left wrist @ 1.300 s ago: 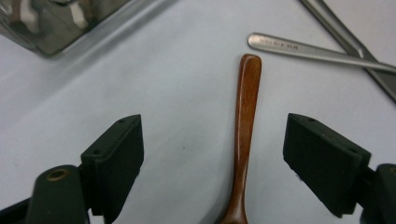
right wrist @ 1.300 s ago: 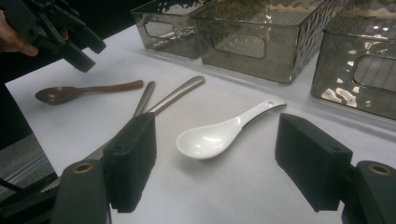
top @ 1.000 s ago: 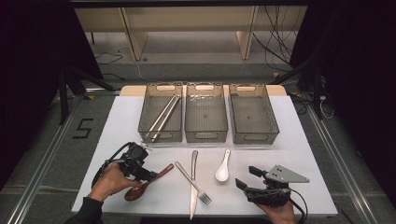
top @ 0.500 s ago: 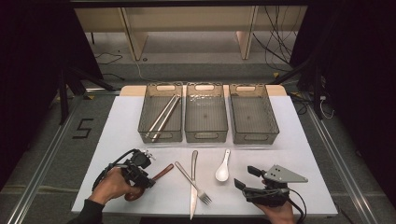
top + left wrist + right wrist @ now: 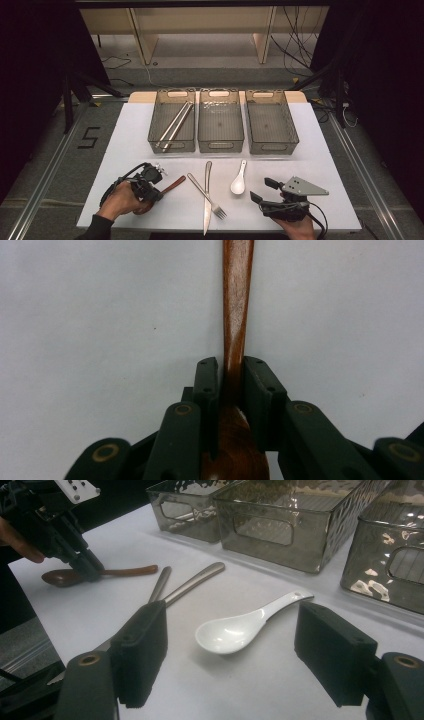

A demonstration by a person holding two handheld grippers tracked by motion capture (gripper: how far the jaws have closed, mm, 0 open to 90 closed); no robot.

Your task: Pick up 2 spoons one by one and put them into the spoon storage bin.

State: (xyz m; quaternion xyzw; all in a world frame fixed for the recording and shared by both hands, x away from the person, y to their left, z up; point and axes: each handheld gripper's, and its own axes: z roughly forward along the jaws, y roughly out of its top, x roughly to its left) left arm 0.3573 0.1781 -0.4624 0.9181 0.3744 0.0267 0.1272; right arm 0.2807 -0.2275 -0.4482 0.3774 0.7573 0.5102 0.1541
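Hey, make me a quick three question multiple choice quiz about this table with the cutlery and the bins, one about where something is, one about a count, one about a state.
1. Where do the metal chopsticks lie?
A. In the left bin
B. In the middle bin
C. On the table

2. How many grey bins stand in the row?
A. Two
B. Three
C. Four

3. How do the left gripper's jaws stand?
A. Wide open over the fork
B. Closed on the wooden spoon's handle
C. Closed on nothing

Answers:
1 A: they lie slantwise inside the left bin.
2 B: left, middle bin and right bin.
3 B: having just been closing, both jaws press the wooden spoon at its handle.
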